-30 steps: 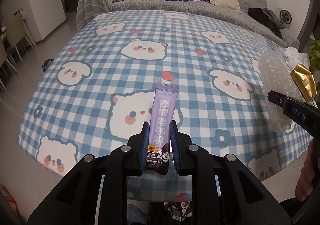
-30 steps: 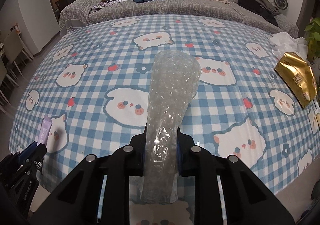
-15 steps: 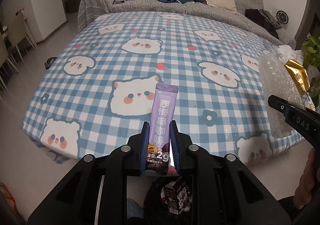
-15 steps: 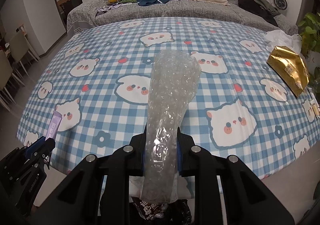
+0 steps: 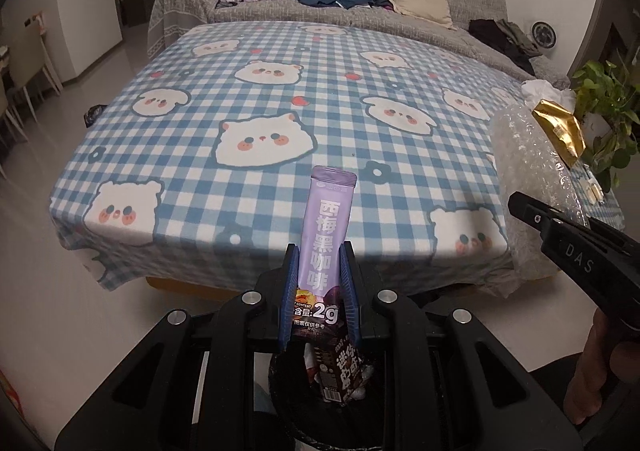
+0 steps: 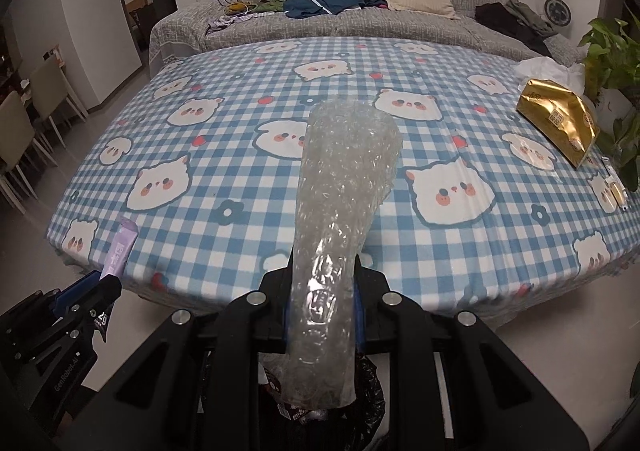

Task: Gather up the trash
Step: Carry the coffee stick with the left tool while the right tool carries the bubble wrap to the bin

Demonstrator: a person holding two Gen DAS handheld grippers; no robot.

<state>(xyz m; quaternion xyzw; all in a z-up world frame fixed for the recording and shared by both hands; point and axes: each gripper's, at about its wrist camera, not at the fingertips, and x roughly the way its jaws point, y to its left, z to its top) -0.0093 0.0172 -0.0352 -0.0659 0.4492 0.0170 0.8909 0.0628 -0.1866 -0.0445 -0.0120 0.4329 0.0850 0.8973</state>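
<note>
My left gripper (image 5: 319,283) is shut on a purple coffee stick sachet (image 5: 325,235), held upright over a black-lined trash bin (image 5: 320,403) that holds a dark snack wrapper (image 5: 340,375). My right gripper (image 6: 322,291) is shut on a roll of clear bubble wrap (image 6: 340,211), held above the same bin (image 6: 360,391). The bubble wrap also shows at the right of the left wrist view (image 5: 528,171), and the sachet shows at the left of the right wrist view (image 6: 120,251). A gold foil bag (image 6: 560,123) and white crumpled paper (image 6: 548,69) lie on the table's far right.
The table with a blue checked bear cloth (image 5: 280,123) stands just beyond the bin. A grey sofa (image 6: 360,19) with a backpack, clothes and a pillow is behind it. A potted plant (image 6: 612,59) stands at the right. Chairs (image 6: 24,123) stand at the left.
Both grippers have drawn back from over the table to beyond its front edge, each still holding its item. The trash bin has come into view beneath them.
</note>
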